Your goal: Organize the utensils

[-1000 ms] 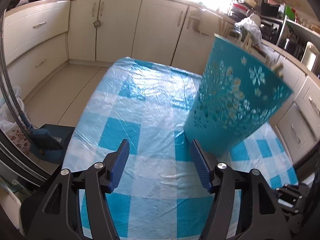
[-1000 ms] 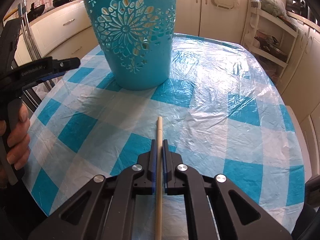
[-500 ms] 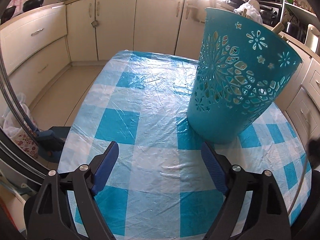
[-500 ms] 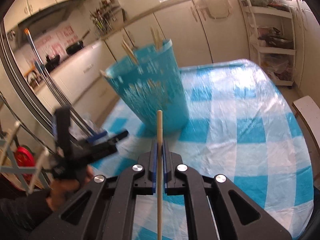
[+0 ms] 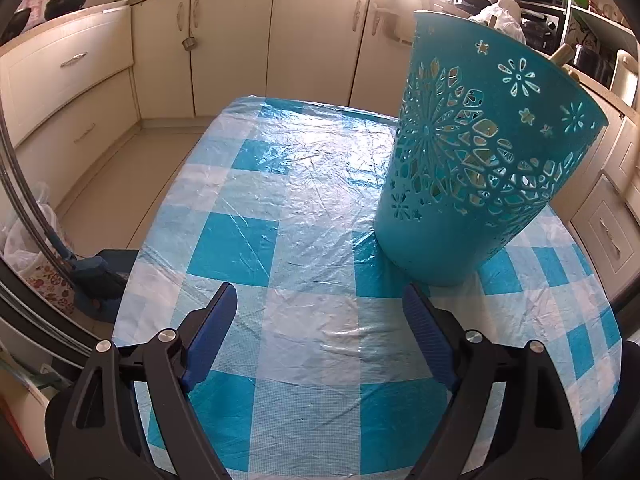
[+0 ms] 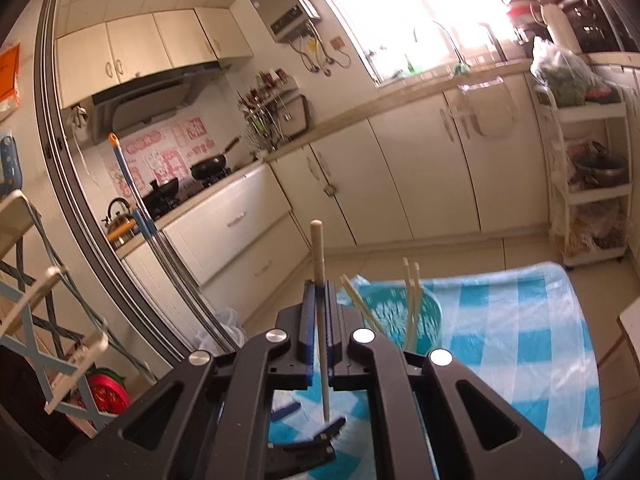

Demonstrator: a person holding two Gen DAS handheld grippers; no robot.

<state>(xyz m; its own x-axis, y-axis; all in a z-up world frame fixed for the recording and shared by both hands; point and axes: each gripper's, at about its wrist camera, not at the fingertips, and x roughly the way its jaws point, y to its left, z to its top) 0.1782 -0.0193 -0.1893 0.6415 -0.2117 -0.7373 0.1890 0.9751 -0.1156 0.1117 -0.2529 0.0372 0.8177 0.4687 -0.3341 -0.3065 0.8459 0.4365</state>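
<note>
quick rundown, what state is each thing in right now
left gripper: open, empty, above the table
right gripper: shut on a pale wooden chopstick, raised upright
teal perforated plastic basket: upright on the table, several chopsticks standing inside
blue-and-white checked plastic tablecloth: spread over the table, wrinkled
cream cabinet doors: closed

The teal perforated plastic basket [image 5: 480, 168] looks matt. The blue-and-white checked plastic tablecloth [image 5: 288, 200] is glossy and wrinkled. The pale wooden chopstick [image 6: 319, 264] looks smooth, unvarnished.
</note>
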